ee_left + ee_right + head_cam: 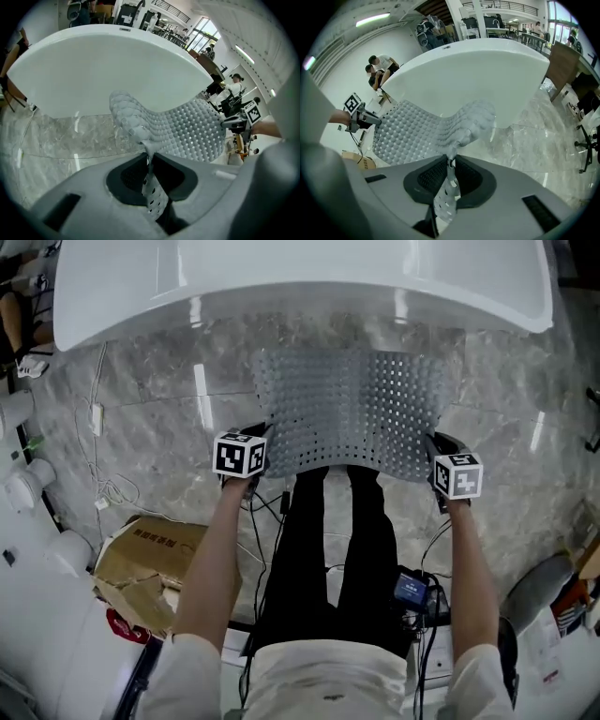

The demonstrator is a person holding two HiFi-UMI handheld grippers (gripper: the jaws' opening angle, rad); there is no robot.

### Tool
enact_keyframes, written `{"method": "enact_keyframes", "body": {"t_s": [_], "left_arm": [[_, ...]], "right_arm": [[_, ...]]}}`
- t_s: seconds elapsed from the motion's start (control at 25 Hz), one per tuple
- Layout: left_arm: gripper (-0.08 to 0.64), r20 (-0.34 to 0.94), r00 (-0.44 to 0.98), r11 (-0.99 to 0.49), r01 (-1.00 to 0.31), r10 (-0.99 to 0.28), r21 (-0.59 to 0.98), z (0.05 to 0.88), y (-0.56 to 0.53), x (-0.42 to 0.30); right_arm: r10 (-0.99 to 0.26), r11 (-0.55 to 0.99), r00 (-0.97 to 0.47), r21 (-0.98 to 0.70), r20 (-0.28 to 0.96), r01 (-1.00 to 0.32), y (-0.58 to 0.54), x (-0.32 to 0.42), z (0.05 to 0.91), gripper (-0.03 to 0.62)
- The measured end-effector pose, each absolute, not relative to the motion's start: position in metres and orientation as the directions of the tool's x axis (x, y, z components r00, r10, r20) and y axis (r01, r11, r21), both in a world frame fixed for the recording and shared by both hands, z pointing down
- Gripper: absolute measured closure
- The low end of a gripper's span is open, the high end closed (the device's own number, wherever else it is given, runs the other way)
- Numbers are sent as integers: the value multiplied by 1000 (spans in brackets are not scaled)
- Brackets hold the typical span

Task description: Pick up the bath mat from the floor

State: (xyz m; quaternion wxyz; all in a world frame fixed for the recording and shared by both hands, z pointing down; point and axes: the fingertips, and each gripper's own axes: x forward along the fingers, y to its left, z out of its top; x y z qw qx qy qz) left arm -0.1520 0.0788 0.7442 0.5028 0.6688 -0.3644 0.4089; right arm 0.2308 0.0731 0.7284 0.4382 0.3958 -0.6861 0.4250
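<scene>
Left hand-held gripper (pixel 262 432) and right hand-held gripper (pixel 433 440) pinching the bath mat (pixel 352 409): lift level, pinch firm

Jaws of the left hand-held gripper nearly closed, pads nipping the thin near-left corner of the grey perforated mat; right hand-held gripper the same on the near-right corner; mat stretched between them above the marble floor (pixel 150 399), just in front of the white bathtub (pixel 300 287), far edge drooping and curled, its clearance from the floor impossible to judge; raise both hands together and evenly; hold the corners well apart to limit sagging; no easing of the pinch, slip of the thin edge being the likely risk; steer clear of the tub rim.
</scene>
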Motion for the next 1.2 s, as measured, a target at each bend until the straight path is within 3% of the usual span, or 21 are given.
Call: {"method": "enact_keyframes", "body": {"t_s": [0.64,1.2], "left_arm": [[512,874,402,-152,-915,-272,374,582,83,-173],[514,727,341,-162,-938,-597,307,417,-2,-238]], "right_arm": [[-392,374,-306,-154,868,-915,48,216,557,540],[-667,348,-303,-75,681,-934,-37,230,383,540]]}}
